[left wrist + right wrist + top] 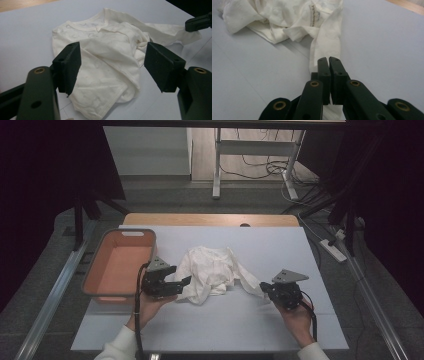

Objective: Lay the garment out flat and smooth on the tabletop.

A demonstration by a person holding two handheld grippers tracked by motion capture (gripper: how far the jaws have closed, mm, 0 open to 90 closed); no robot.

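The right gripper [329, 59] is pinched tight on the end of a sleeve [325, 42] of the white shirt [210, 272]. Its two black jaws are pressed together with the thin cloth between them. The sleeve runs from the jaws up to the bunched part of the shirt, where a small label [314, 15] shows.

The left gripper [176, 285] has its jaws wide apart and nothing in them. It sits at the left edge of the shirt, with the cloth lying in front of the gap. In the left gripper view the shirt's lower hem [110, 102] is nearest to the jaws.

The shirt lies crumpled in the middle of the tabletop [280, 245], on a pale sheet. An orange basket [120, 265] stands at the left, just beside the left gripper.

The job now looks like spreading the shirt flat. To do it well, the right gripper should pull the sleeve out slowly and low, so the cloth slides and does not slip free. The left gripper should bite one layer of the hem or side, not a thick bunch. Then both can pull gently apart. Pulling too fast could drag the whole shirt along.
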